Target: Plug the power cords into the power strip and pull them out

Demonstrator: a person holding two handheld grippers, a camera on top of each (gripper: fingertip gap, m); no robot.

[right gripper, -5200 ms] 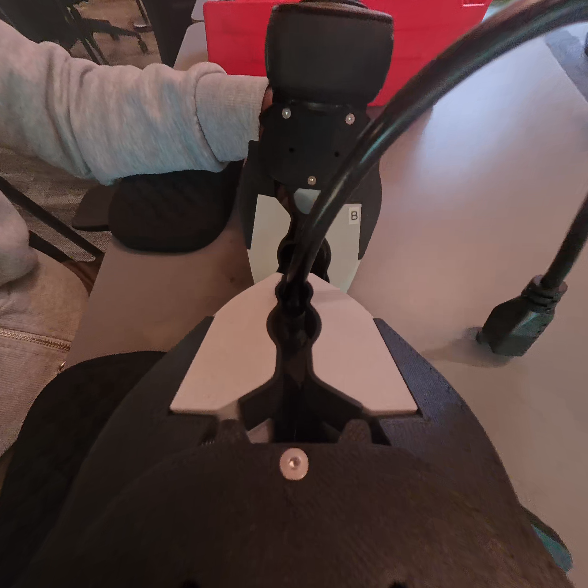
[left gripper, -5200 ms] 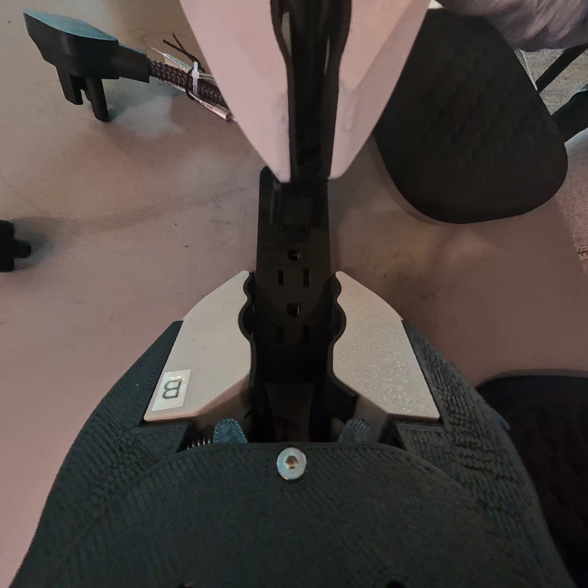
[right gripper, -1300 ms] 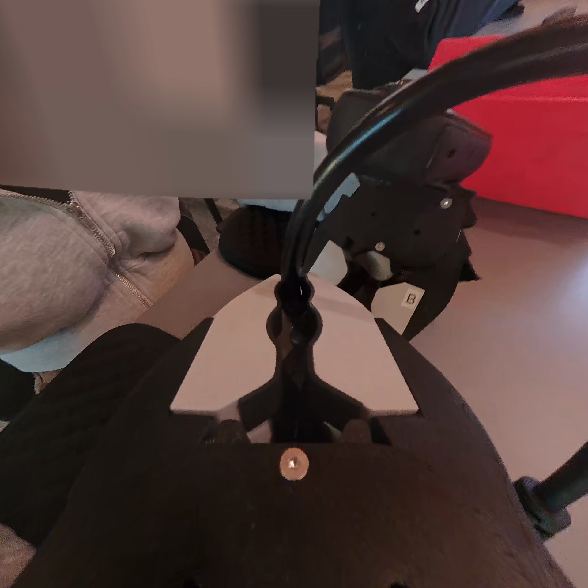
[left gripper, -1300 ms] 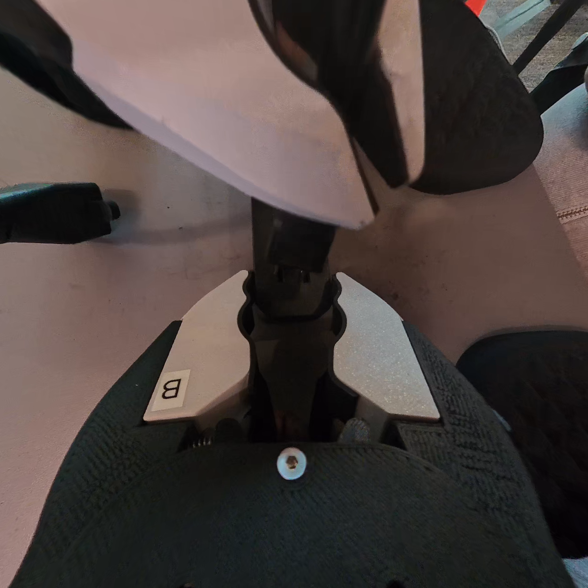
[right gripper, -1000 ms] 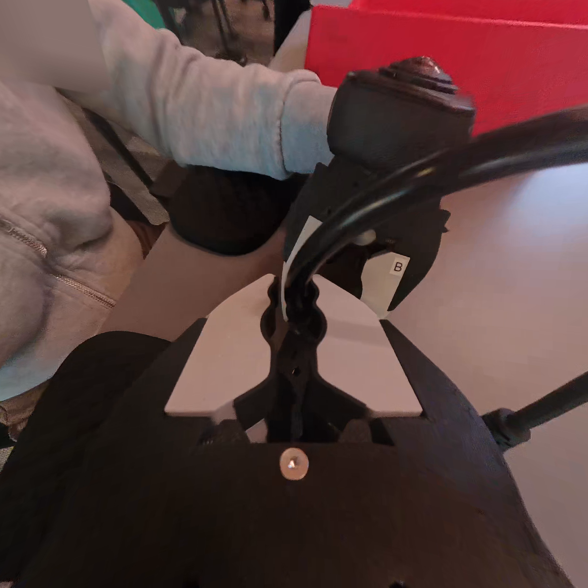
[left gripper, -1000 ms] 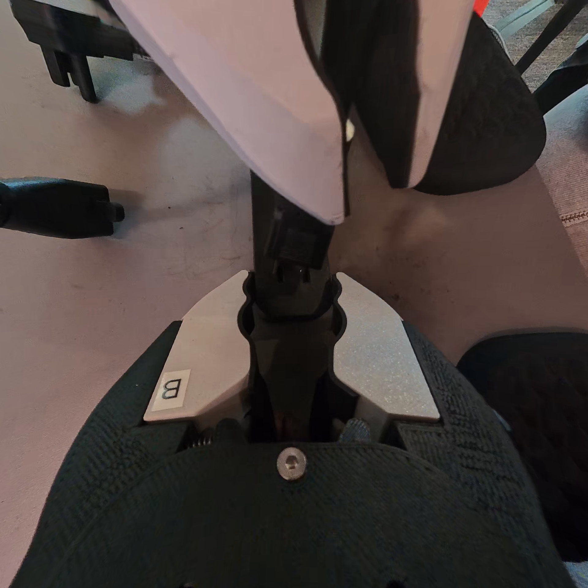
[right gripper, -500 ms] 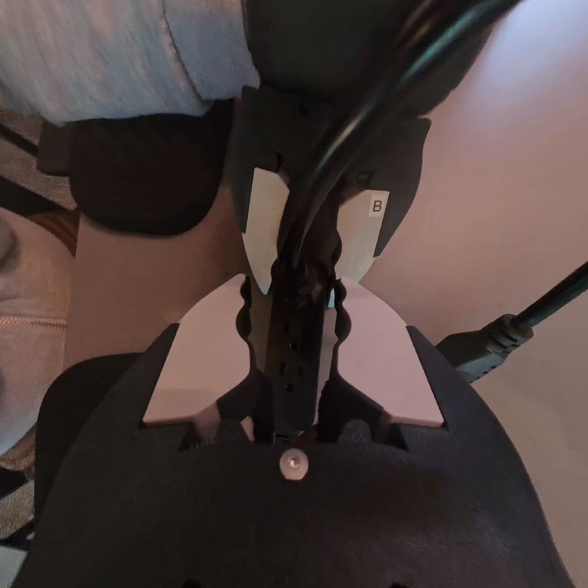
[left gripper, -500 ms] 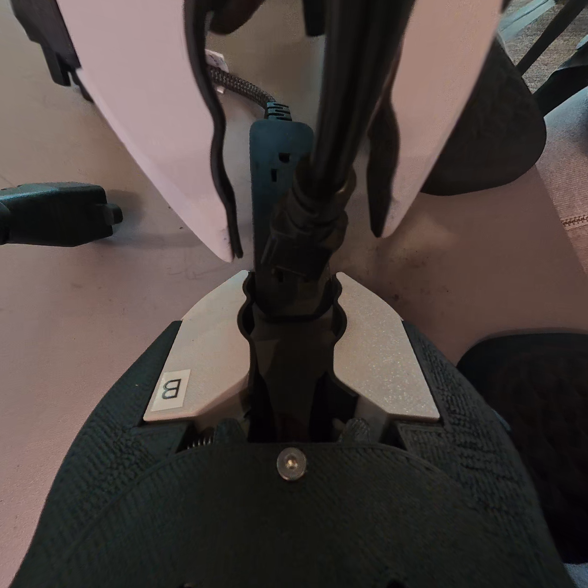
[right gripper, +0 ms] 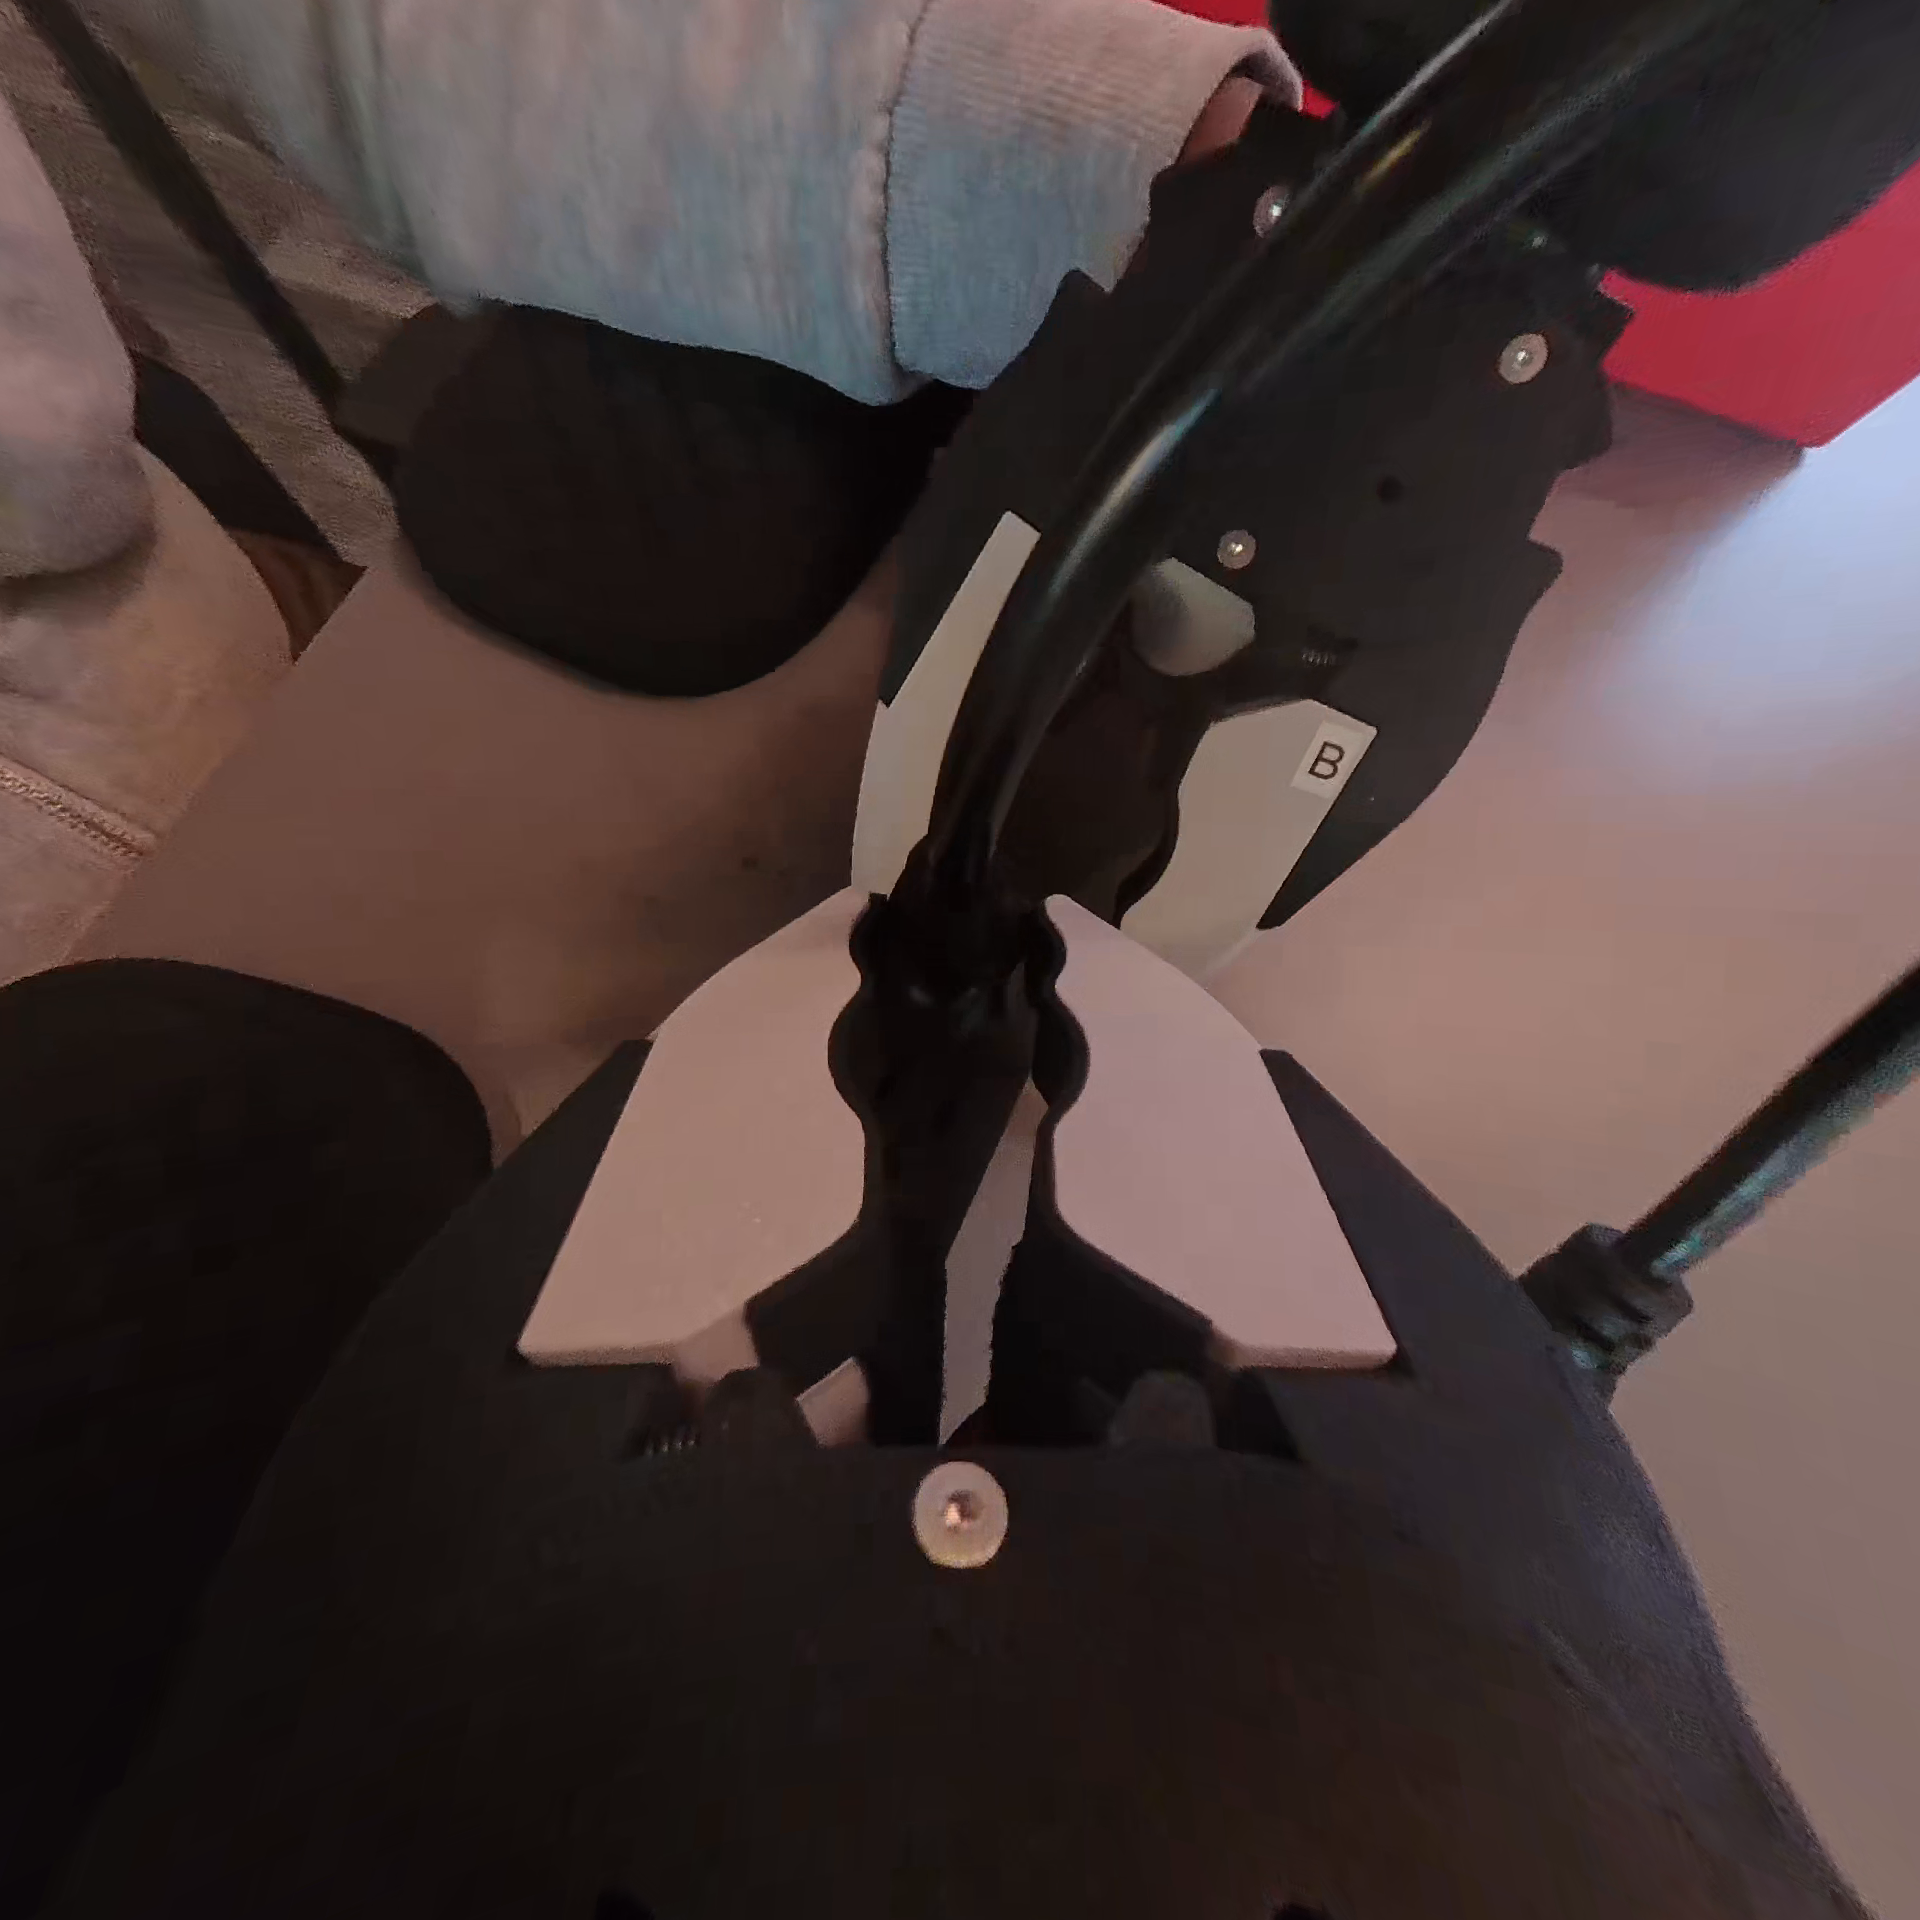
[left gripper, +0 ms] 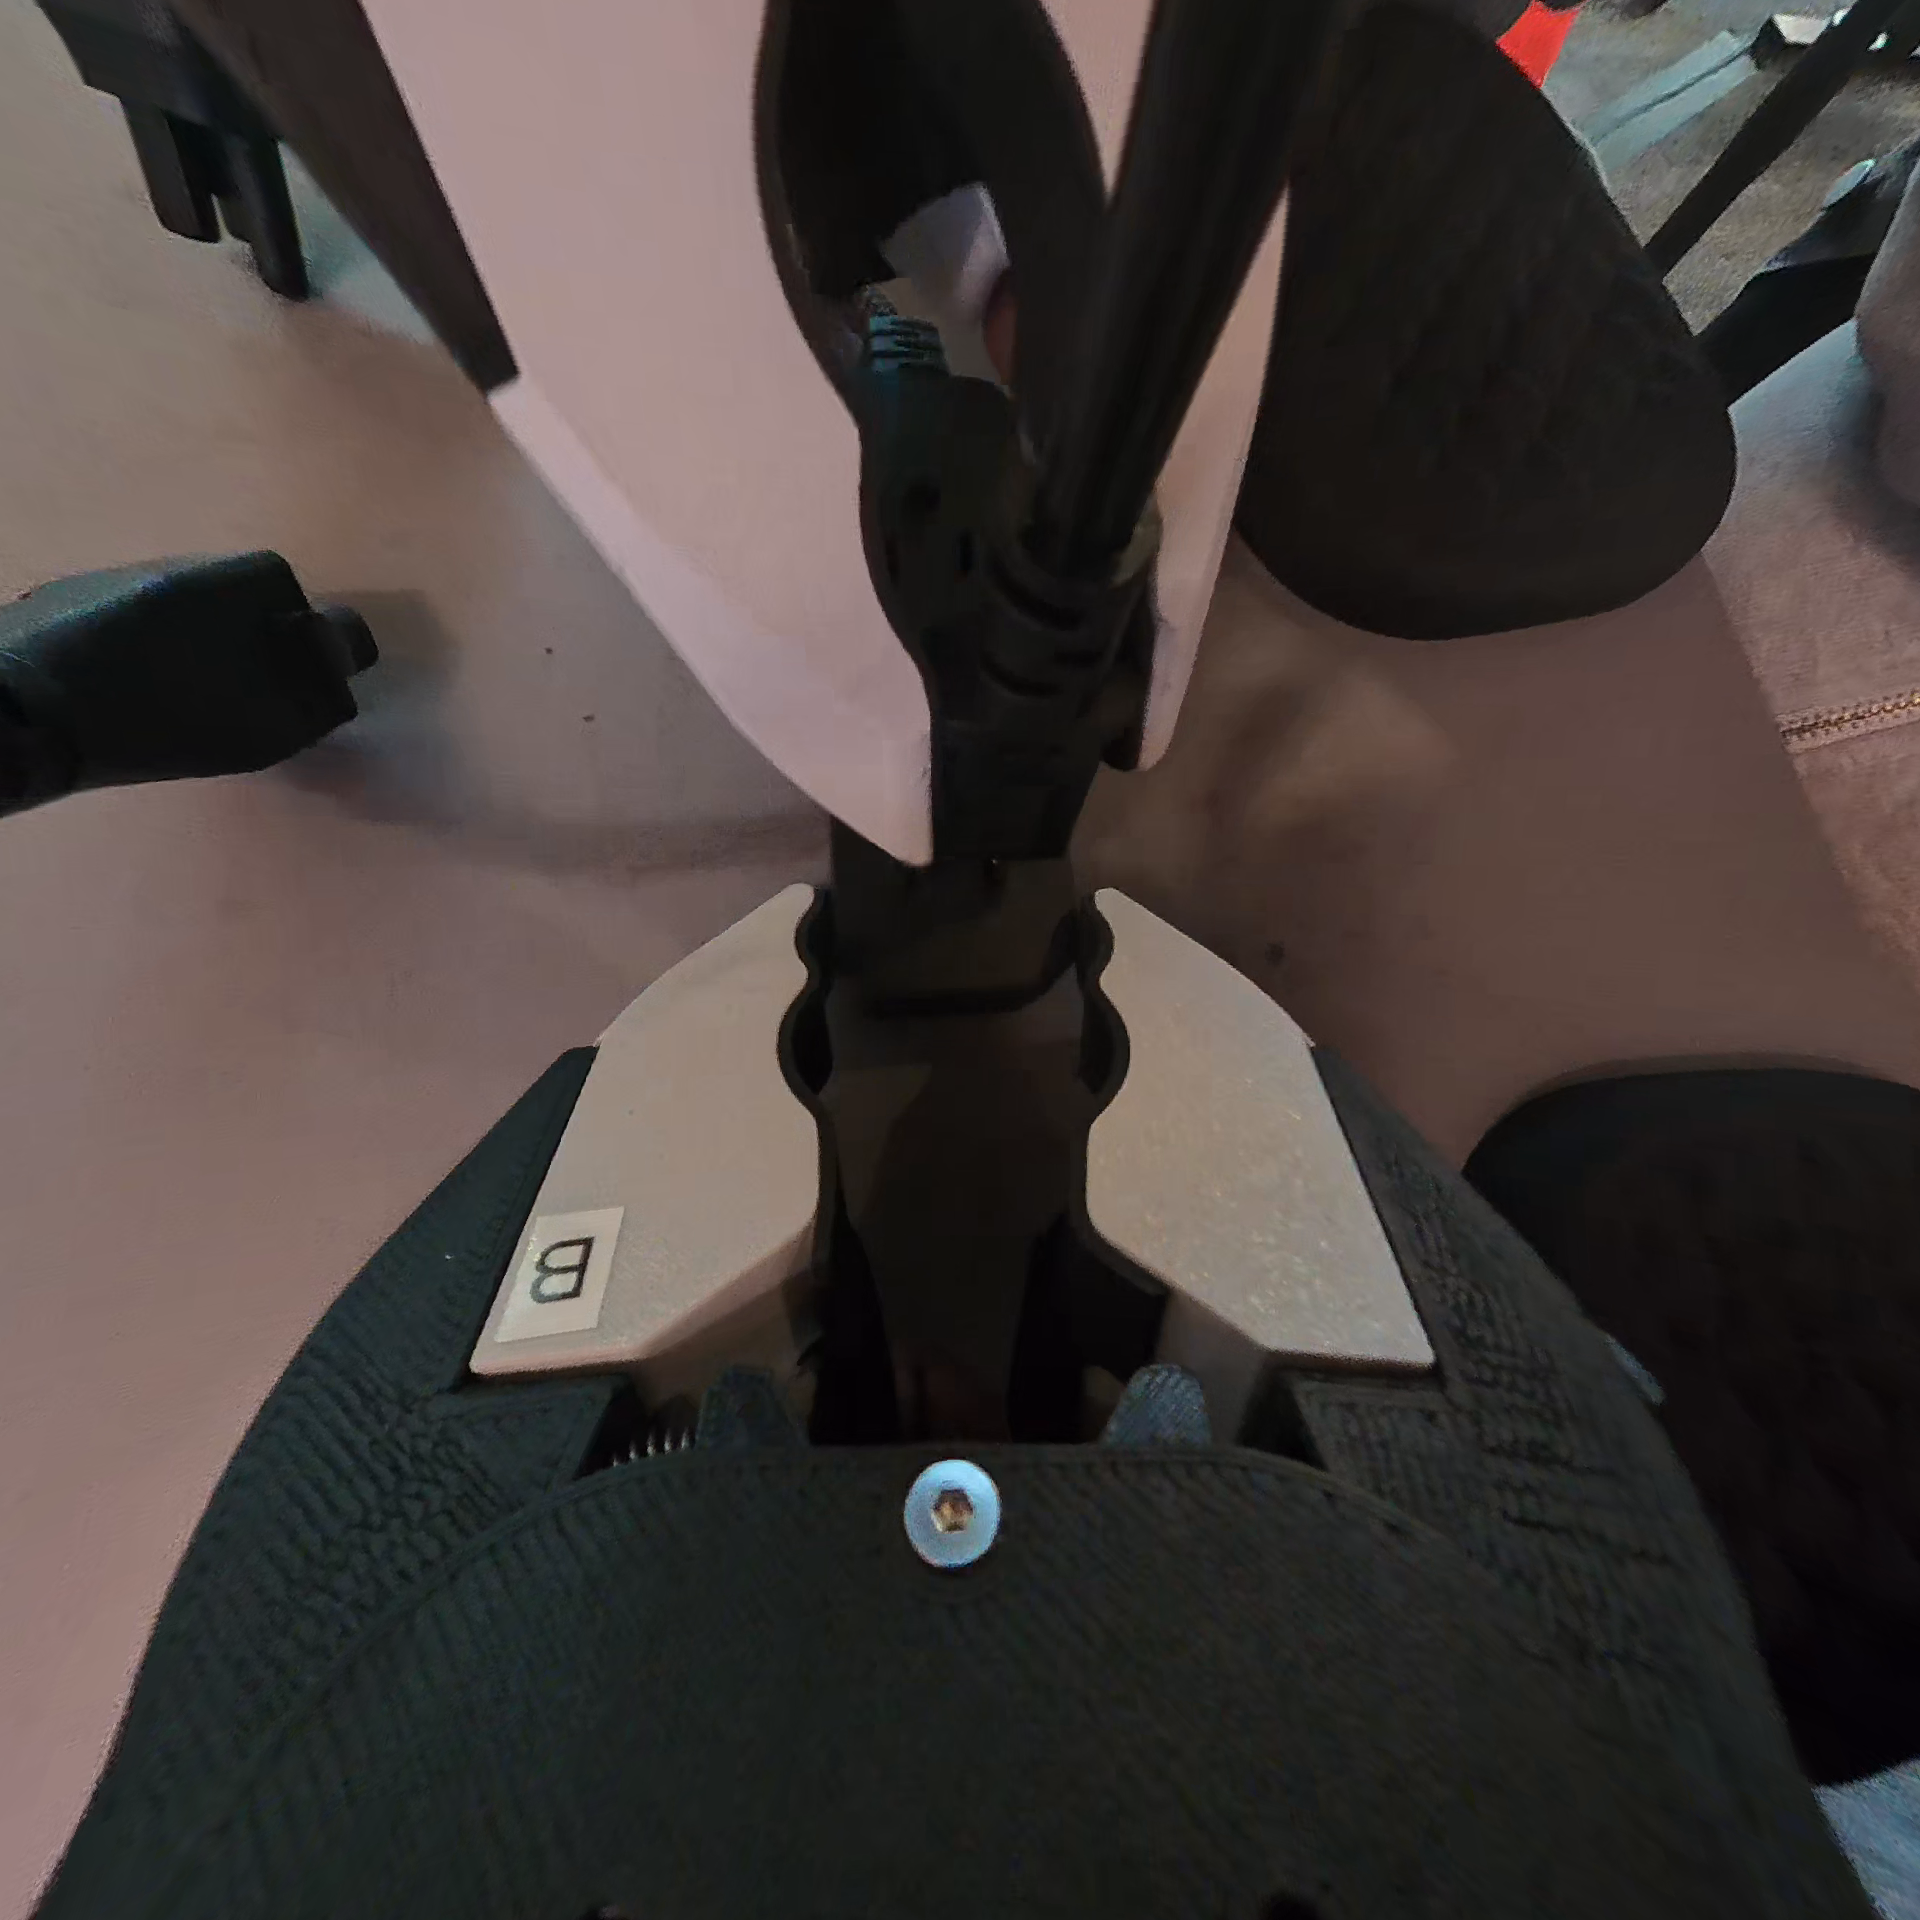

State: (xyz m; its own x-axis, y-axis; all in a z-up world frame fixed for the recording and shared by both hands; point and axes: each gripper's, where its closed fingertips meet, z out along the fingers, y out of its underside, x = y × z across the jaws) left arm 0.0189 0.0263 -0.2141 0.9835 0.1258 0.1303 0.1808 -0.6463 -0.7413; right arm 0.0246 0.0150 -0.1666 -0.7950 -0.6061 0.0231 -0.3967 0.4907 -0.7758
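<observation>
My left gripper (left gripper: 951,920) is shut on the black power strip (left gripper: 935,956), which lies on the table and runs away from me. My right gripper (right gripper: 951,925) is shut on a black plug (right gripper: 945,987); its thick black cord (right gripper: 1122,499) arcs up to the right. In the left wrist view the right gripper's white fingers (left gripper: 727,520) come down from above and clamp that plug (left gripper: 1023,665) against the strip's face, just beyond my left fingertips. I cannot tell how deep the prongs sit. The left gripper's white fingers (right gripper: 1257,831) show just beyond the plug.
A loose black plug (left gripper: 166,665) lies on the table to the left and another (left gripper: 208,177) at the far left. A further plug with cord (right gripper: 1610,1299) lies at the right. Black chair armrests (left gripper: 1455,364), a grey sleeve (right gripper: 675,156) and a red box (right gripper: 1766,343) are close by. My right fingertips sit around 5 cm from my left ones.
The right gripper stood open around the plug on the strip half a second ago; it has now shut on the plug. The left gripper keeps hold of the strip.
</observation>
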